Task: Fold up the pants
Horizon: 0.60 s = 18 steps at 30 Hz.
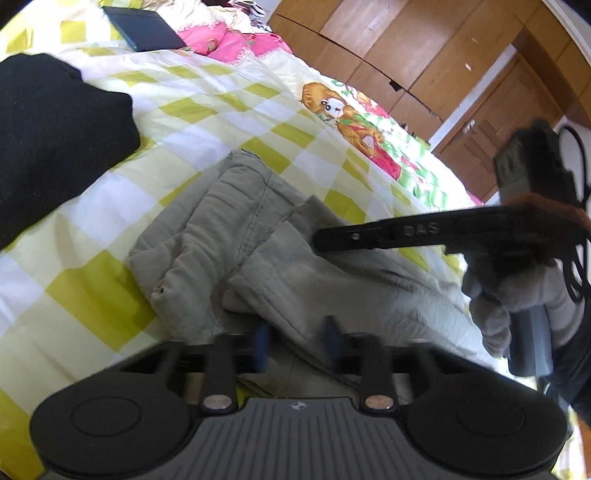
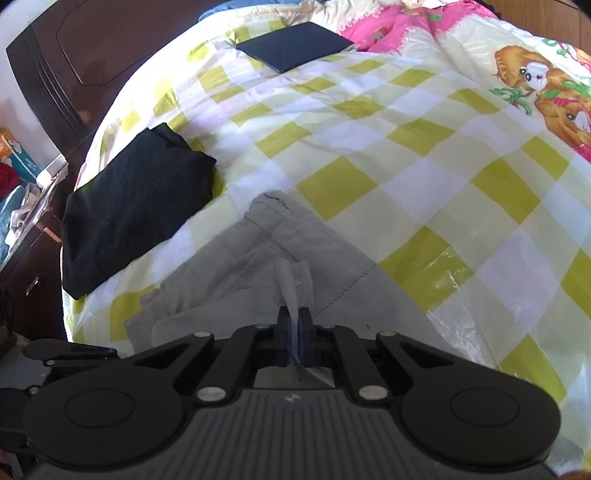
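On the bed, through the left wrist camera, I saw the grey-green cotton pants (image 1: 236,236) lying rumpled and partly folded on the yellow-and-white checked bedspread (image 1: 207,103), close in front of my left gripper (image 1: 297,343). Its blue-padded jaws stood apart with a flap of the pants cloth between them, not pinched as far as I could tell through the blur. My right gripper (image 1: 321,238) reached in from the right side as a long black bar, its tip over the upper fold of the pants, and a grey-gloved hand (image 1: 517,295) held its handle. A folded black garment (image 1: 55,140) lay to the left, apart from the pants, and a flat dark blue rectangular case (image 1: 144,27) sat far up the bed beside a pink patterned quilt (image 1: 229,40). Wooden wardrobe doors (image 1: 406,48) filled the background. Through the right wrist camera, I saw the right gripper (image 2: 294,334) with its jaws together, clamped on a thin upright edge of the pants (image 2: 258,258), which spread out just ahead on the checked bedspread (image 2: 369,147). The black garment (image 2: 136,206) lay to the left near the bed's edge, just beside the pants' far corner, and the dark blue case (image 2: 295,44) rested well beyond, near the dark wooden headboard (image 2: 92,48).
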Each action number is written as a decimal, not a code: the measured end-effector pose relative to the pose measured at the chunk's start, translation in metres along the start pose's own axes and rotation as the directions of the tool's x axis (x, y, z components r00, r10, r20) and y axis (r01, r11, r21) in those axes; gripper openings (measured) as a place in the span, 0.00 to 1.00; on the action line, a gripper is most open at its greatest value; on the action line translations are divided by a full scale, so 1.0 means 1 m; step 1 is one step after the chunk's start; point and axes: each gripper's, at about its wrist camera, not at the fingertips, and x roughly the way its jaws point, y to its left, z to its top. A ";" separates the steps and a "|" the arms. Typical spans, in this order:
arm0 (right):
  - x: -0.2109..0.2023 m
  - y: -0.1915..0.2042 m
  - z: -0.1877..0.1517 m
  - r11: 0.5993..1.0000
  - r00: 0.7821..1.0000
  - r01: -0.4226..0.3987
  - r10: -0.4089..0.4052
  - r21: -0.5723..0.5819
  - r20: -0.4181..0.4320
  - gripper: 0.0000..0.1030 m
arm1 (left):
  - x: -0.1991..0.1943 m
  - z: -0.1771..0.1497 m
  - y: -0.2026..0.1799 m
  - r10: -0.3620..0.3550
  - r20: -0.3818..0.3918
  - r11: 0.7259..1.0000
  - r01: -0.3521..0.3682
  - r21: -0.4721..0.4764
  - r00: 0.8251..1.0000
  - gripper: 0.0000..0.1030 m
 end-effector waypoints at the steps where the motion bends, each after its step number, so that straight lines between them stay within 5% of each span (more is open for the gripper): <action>1: -0.003 0.002 0.001 1.000 1.000 0.002 -0.002 0.001 0.010 0.04 | -0.001 0.001 0.002 -0.015 0.010 1.000 0.015 -0.010 1.000 0.27; 18: -0.022 0.035 0.038 0.997 0.996 0.027 -0.021 -0.067 0.087 0.04 | -0.039 0.009 0.002 -0.086 0.188 0.996 0.088 -0.003 0.979 0.22</action>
